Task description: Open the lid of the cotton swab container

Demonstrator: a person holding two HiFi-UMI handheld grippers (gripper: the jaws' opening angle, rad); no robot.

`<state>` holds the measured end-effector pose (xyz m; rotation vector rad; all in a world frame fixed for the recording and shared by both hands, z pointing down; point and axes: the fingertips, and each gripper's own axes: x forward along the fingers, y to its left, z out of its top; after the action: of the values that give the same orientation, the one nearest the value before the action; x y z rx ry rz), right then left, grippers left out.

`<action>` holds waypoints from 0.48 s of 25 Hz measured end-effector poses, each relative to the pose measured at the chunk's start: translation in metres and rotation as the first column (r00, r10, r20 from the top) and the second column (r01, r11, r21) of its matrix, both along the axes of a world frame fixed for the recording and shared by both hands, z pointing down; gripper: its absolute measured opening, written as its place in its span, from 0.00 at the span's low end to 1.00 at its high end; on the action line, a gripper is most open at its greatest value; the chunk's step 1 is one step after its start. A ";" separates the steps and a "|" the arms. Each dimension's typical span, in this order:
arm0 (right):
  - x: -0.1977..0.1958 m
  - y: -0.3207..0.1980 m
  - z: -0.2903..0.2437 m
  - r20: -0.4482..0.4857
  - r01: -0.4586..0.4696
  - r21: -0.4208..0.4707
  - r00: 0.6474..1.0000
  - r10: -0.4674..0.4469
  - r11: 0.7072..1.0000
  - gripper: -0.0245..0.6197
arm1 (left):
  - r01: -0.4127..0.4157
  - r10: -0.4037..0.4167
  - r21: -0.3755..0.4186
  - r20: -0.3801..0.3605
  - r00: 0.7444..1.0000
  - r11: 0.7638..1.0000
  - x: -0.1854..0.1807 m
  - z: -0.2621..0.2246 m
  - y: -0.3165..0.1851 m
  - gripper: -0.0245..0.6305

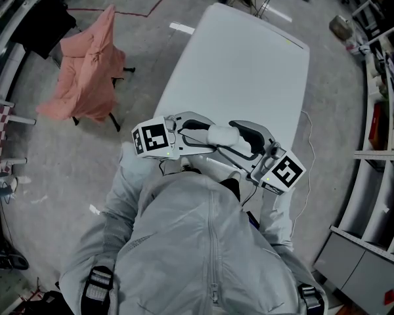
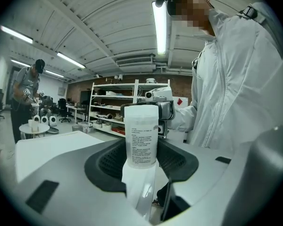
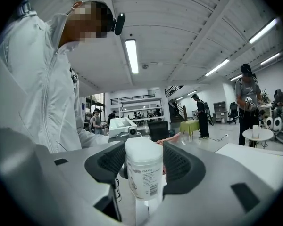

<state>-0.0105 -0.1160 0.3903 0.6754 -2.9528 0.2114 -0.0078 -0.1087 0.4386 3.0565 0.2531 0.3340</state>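
Two grippers meet at mid-frame in the head view, over the near end of the table point(image 1: 249, 58). Left gripper point(image 2: 141, 157) clenched on the lower body of the cotton swab container point(image 1: 223, 135); right gripper point(image 3: 144, 166) released, jaws spread around the lid point(image 3: 143, 147) without pressing. Lid apparently still shut, so opening remains. Container upright: long axis vertical, lid uppermost

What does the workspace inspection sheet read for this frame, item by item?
Surface: white table, bare where visible.
Job's things: cotton swab container, held in the air by the table's near edge.
Clutter: pink cloth draped over a chair, left of the table.
Grippers: left hand-held gripper shut on the container; right hand-held gripper open around its other end.
Cables: thin cable beside the table's right edge.
Surroundings: shelving at right; bystander in the background.
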 end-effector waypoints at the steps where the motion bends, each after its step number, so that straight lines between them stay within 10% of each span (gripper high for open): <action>1: 0.000 0.001 0.002 0.005 -0.005 -0.010 1.000 0.005 1.000 0.42 | 0.000 0.000 0.006 0.008 1.000 1.000 0.000 0.002 0.001 0.36; 12: 0.009 0.001 0.005 0.077 -0.041 -0.072 0.996 0.046 0.997 0.43 | -0.019 0.019 0.016 0.017 1.000 1.000 0.005 0.005 0.004 0.36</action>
<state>-0.0010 -0.1150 0.3957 0.7395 -2.9908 0.3519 -0.0024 -0.1046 0.4435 3.0677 0.2801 0.3651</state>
